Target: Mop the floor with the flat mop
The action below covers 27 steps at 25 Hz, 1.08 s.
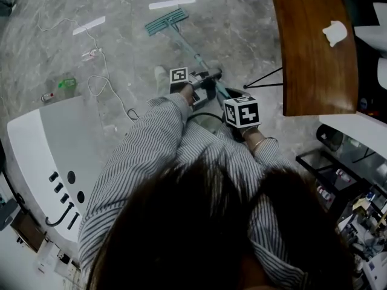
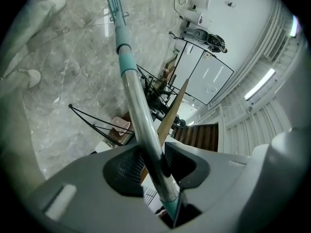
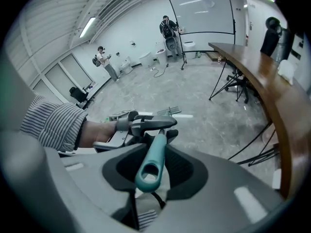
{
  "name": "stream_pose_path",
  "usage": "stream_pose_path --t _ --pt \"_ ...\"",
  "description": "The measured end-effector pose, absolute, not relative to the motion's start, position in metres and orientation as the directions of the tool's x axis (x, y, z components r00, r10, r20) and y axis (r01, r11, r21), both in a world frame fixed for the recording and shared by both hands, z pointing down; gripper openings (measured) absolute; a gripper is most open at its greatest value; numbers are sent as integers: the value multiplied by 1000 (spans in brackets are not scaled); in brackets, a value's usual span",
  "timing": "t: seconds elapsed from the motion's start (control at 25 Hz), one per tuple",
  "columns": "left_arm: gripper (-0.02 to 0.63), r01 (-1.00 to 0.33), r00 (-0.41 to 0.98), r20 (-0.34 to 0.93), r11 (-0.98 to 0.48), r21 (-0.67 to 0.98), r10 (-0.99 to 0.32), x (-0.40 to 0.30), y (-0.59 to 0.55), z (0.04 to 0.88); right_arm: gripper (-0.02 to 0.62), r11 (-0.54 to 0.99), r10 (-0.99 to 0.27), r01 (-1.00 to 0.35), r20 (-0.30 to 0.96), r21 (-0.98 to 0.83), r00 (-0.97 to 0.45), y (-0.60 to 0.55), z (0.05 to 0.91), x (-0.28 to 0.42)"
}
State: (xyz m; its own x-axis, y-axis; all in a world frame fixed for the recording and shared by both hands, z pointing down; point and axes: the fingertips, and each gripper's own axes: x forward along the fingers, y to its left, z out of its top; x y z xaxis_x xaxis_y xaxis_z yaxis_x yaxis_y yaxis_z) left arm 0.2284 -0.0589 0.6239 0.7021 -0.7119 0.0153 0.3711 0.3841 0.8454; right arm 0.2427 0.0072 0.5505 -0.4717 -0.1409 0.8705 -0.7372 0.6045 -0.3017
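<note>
Mop axis: here's the flat mop (image 2: pixel 133 95), one long diagonal across the floor (image 1: pixel 54 17). It lies left of the wooden bench (image 1: pixel 314 47), with the working end pointing away from the person and the grip end back at the body.
Mop head: the mop head (image 1: pixel 164 22) lies flat on the floor, well left of the bench's far end. It's a slim teal rectangular frame set crosswise to the pole.
Left tongs: the left tongs (image 2: pixel 151 161) are clamped on the pole, dark ribbed pads pressing it from both sides. They're left of the bench's near corner and further down the pole than the other pair.
Right tongs: the right tongs (image 3: pixel 153 164) are closed around the teal grip (image 3: pixel 148 169) at the very top of the mop. They're just left of the bench's near end, close to the striped sleeve (image 1: pixel 145 156).
Markings: each gripper carries a white cube with black square markers. The only writing-like marks in sight are these patterns.
Pole: a bright, round metal tube, with a teal sleeve further down toward the head. The grip is smooth teal plastic with an oval hanging hole in its tip.
Floor: grey, marble-veined and glossy, with a thin white cable (image 1: pixel 103 83) looping across it far left of the bench.
Bench: brown wood grain with a curved edge, on thin black legs. A crumpled white wad (image 1: pixel 334 32) sits on top.
</note>
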Motion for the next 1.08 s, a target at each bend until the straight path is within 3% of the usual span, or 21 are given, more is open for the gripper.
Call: stream_pose_path --t 1.08 --pt "120 373 712 19 400 837 -702 239 -57 629 114 578 -133 -750 869 -322 -476 11 557 251"
